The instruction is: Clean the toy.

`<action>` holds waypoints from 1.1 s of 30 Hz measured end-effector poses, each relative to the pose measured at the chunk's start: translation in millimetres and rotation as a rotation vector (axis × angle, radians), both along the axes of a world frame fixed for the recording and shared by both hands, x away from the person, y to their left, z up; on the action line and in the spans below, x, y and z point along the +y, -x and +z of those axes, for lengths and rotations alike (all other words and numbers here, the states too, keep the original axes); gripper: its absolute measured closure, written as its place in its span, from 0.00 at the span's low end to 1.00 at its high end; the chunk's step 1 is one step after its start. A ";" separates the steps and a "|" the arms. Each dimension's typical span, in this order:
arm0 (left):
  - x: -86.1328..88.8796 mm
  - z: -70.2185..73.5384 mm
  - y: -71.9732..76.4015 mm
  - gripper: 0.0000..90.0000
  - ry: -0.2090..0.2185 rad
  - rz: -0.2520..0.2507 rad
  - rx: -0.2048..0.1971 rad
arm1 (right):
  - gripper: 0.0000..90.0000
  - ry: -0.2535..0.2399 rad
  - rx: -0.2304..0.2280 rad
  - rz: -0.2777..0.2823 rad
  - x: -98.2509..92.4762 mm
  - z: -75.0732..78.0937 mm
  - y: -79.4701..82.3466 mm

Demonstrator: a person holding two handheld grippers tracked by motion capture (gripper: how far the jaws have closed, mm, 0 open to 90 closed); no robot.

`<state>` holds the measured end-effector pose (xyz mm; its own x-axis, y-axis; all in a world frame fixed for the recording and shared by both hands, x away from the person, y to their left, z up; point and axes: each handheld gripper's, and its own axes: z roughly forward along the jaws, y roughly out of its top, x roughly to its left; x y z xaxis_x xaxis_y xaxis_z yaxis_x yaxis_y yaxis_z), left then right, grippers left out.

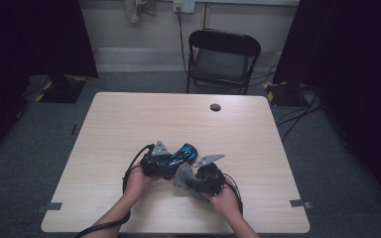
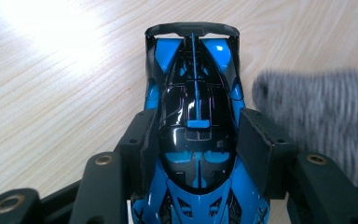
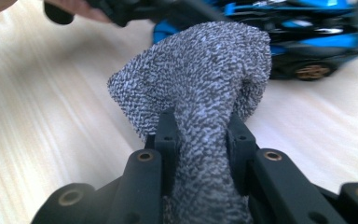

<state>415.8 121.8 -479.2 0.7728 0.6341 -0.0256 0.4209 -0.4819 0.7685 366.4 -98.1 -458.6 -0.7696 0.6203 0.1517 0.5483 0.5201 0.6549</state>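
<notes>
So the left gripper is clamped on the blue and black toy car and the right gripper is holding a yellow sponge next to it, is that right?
Not quite. The right gripper holds a grey cloth, not a yellow sponge; the right gripper view shows its jaws pinched on the bunched fabric. The rest stands: the left gripper is clamped on the blue and black toy car, with the cloth beside it.
</notes>
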 end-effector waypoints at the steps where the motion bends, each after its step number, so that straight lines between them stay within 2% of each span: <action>1: 0.2 -0.1 0.0 0.54 0.000 -0.001 -0.001 | 0.81 0.001 -0.005 -0.011 -3.2 1.8 -1.4; 8: -0.1 -0.2 0.7 0.54 0.002 0.003 -0.003 | 0.81 -0.023 -0.035 -0.104 -28.3 13.1 -16.1; 9: -0.1 -0.2 0.7 0.54 0.002 0.003 -0.003 | 0.81 -0.023 -0.035 -0.104 -28.3 13.1 -16.1; 12: -0.1 -0.3 0.8 0.54 0.004 0.004 -0.002 | 0.81 -0.001 -0.060 -0.152 -36.8 13.5 -23.3; 15: 0.1 -0.3 0.8 0.54 0.004 0.004 -0.002 | 0.81 -0.002 -0.065 -0.175 -41.4 14.0 -27.1; 19: 0.0 -0.4 0.9 0.54 0.006 0.006 -0.002 | 0.81 0.002 -0.091 -0.258 -53.1 15.7 -38.0; 25: -0.1 -0.4 0.9 0.54 0.005 0.005 -0.002 | 0.80 0.017 -0.090 -0.301 -57.3 11.4 -47.4; 26: 0.0 -0.4 0.9 0.54 0.005 0.006 -0.002 | 0.80 0.042 -0.095 -0.307 -54.5 8.4 -50.1; 28: 0.1 -0.3 0.8 0.54 0.005 0.006 -0.001 | 0.80 0.058 -0.093 -0.307 -50.9 5.0 -53.4; 33: 0.2 -0.4 1.1 0.54 0.005 0.006 -0.001 | 0.80 0.074 -0.090 -0.306 -43.1 -3.3 -57.0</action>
<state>414.7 122.0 -479.5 0.7690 0.6386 -0.0277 0.4228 -0.4756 0.7714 423.3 -141.2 -461.9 -0.5538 0.8318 0.0373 0.6284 0.3882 0.6741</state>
